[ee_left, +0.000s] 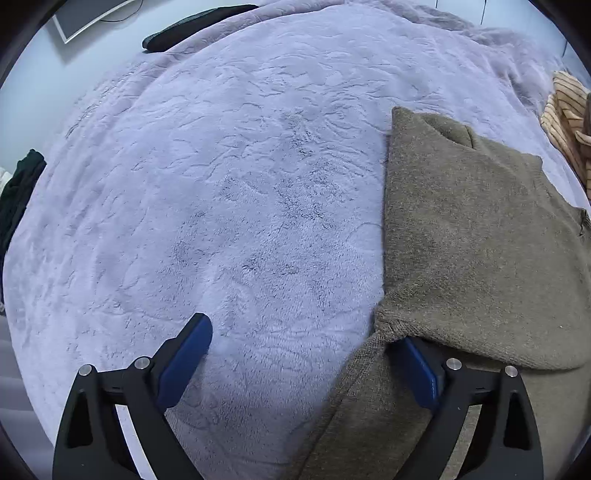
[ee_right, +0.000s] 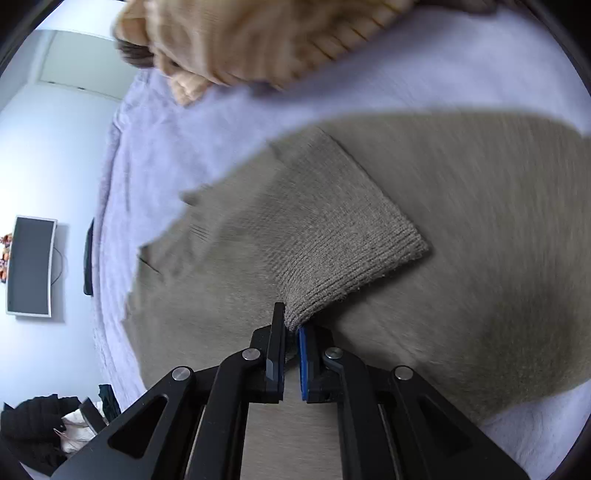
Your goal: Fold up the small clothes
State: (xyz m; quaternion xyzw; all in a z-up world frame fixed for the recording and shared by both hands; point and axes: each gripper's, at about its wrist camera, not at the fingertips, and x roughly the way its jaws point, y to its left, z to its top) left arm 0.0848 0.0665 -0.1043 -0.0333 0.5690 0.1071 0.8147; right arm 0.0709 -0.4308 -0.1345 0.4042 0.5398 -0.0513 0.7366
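An olive-brown knit sweater [ee_left: 476, 236] lies on the lilac fleece blanket [ee_left: 229, 192], partly folded. My left gripper [ee_left: 299, 343] is open; its left finger hangs over bare blanket, and the sweater's edge drapes over its right finger [ee_left: 421, 373]. In the right wrist view my right gripper [ee_right: 291, 325] is shut on the ribbed cuff of the sweater's sleeve [ee_right: 340, 236], which it holds over the sweater's body [ee_right: 480, 258]. That view is blurred by motion.
A tan striped garment [ee_left: 565, 122] lies at the right edge of the bed; it also shows at the top of the right wrist view [ee_right: 258, 33]. Dark clothes [ee_left: 192, 26] lie at the blanket's far and left edges. A monitor [ee_right: 31, 266] hangs on the wall.
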